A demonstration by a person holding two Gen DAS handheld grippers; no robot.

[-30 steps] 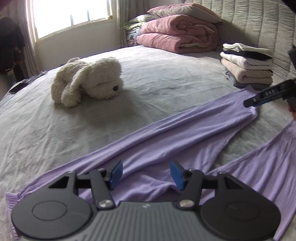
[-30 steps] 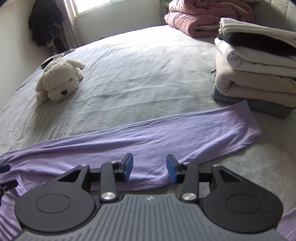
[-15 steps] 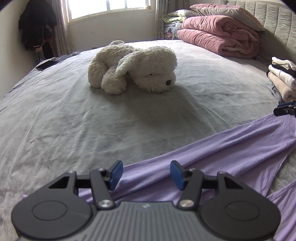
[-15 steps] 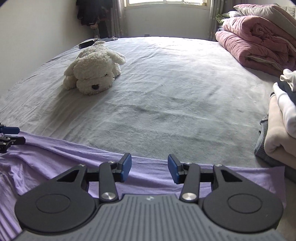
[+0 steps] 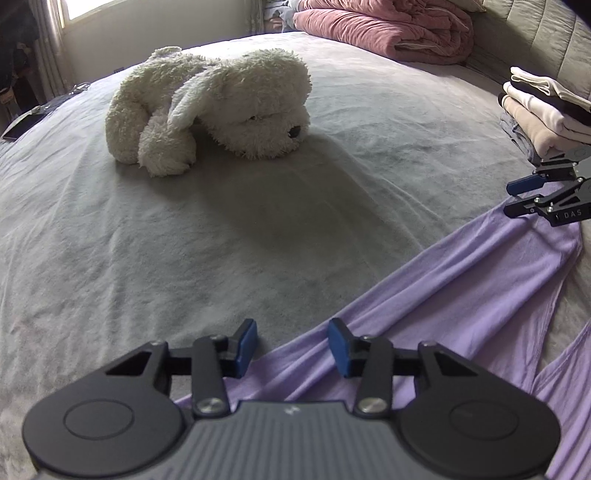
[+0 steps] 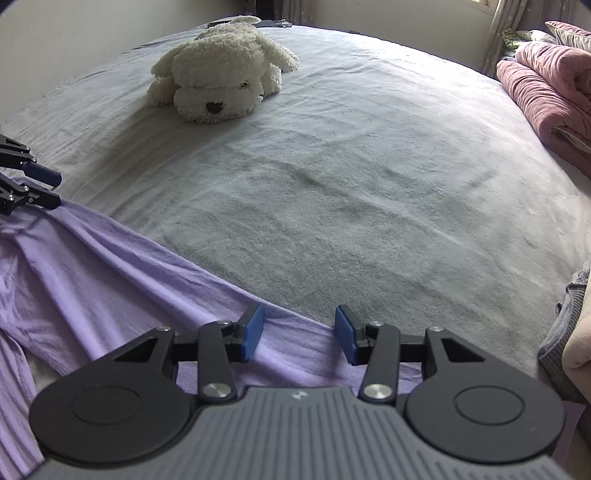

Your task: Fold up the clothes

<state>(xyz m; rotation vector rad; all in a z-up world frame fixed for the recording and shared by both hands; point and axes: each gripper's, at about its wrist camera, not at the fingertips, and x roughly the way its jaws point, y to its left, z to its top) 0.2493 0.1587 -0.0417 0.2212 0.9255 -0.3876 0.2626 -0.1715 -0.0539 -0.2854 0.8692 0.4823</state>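
A lilac garment [image 5: 461, 295] lies stretched in a long band across the grey bed. My left gripper [image 5: 291, 349] hovers low over the band's far edge, its jaws closing; the cloth edge lies in the gap and the blue pads [image 5: 246, 345] do not press it. From the right wrist view, the left gripper [image 6: 50, 190] has its lower finger resting at the garment [image 6: 92, 266]. My right gripper [image 6: 299, 334] stands open over the same far edge. In the left wrist view the right gripper [image 5: 517, 197] sits at the band's right end with a gap between its fingers.
A white plush dog [image 5: 221, 107] [image 6: 221, 74] lies on the grey sheet [image 5: 184, 240] beyond the garment. A stack of folded clothes [image 5: 543, 110] [image 6: 576, 339] stands right of the right gripper. A pink quilt [image 5: 388, 26] [image 6: 546, 92] is piled by the headboard.
Both grippers have moved forward to the far edge of the lilac band, so the plush dog looms larger. The left jaws have narrowed. The right view has swung left, pushing the folded stack to its edge.
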